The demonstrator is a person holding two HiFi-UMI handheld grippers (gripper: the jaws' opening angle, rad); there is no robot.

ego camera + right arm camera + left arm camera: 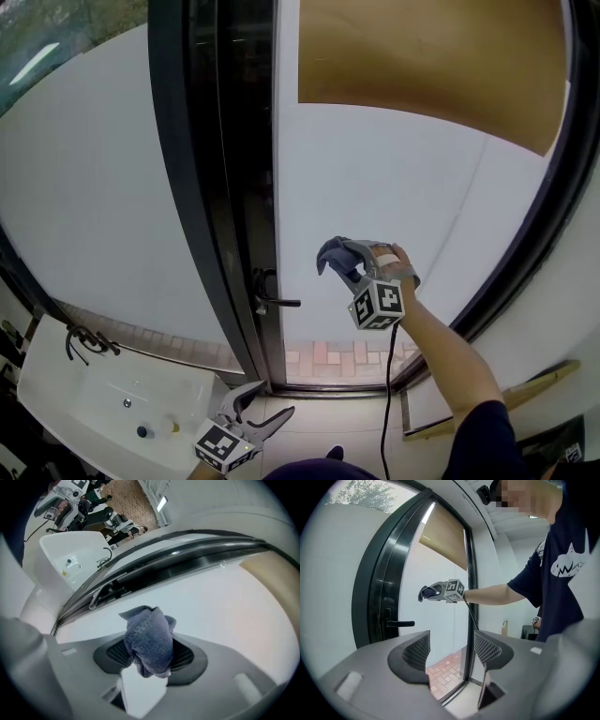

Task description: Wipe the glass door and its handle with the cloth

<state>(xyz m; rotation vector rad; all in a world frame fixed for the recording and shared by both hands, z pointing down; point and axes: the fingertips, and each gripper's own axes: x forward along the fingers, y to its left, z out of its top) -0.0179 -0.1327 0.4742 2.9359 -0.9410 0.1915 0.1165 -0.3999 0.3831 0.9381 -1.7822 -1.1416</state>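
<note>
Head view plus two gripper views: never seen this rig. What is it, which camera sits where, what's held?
There is no robot here. A person holds a two-jaw gripper in each hand. The head view looks down from the person's head. Each gripper view rides on its gripper and looks along its jaws. The right gripper is shut on a bluish cloth, raised near the glass door, right of the dark handle. Contact with the glass can't be told. The left gripper hangs low, jaws apart, empty.

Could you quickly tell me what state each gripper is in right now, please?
Left gripper: open, nothing between its jaws.
Right gripper: closed on the cloth.
</note>
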